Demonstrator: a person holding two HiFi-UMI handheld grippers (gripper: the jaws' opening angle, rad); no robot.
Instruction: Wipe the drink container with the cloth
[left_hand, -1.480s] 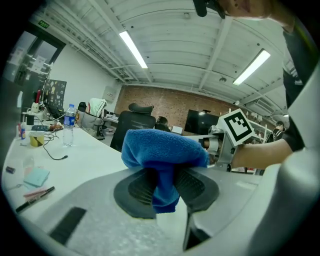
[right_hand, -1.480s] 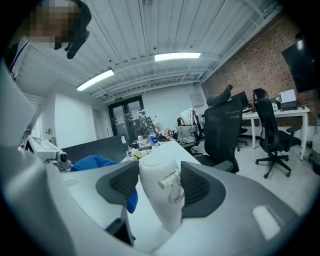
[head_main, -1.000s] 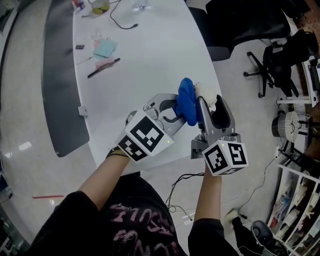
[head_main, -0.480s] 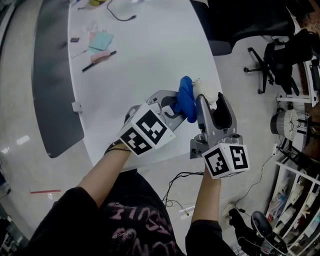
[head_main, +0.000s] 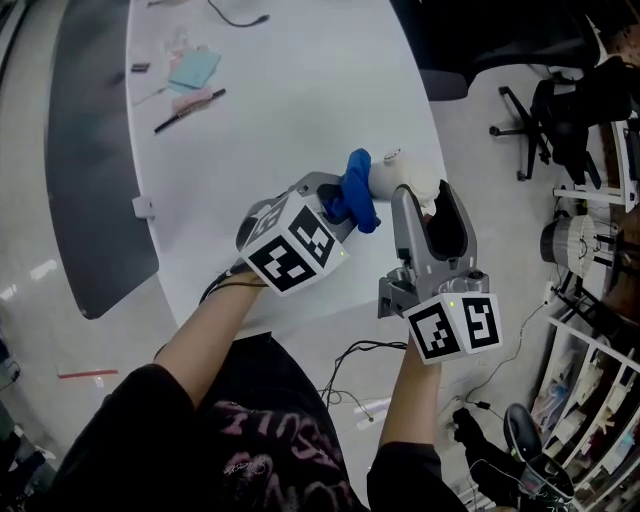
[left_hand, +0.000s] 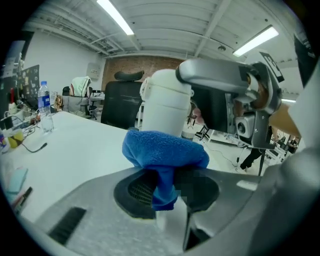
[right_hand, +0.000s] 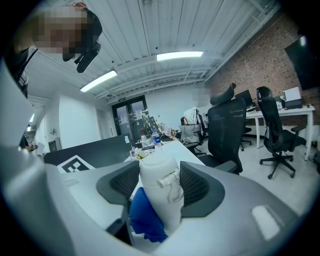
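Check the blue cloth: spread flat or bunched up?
Bunched. The blue cloth is a rounded wad pinched in the left hand-held gripper's shut jaws, one end hanging below, right beside the white drink container.

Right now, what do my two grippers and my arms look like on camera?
The left gripper and right gripper are grey, curved shells with dark ribbed pads. Each carries a white cube printed with black square markers: left cube, right cube. The person wears a black short-sleeved top with pink lettering.
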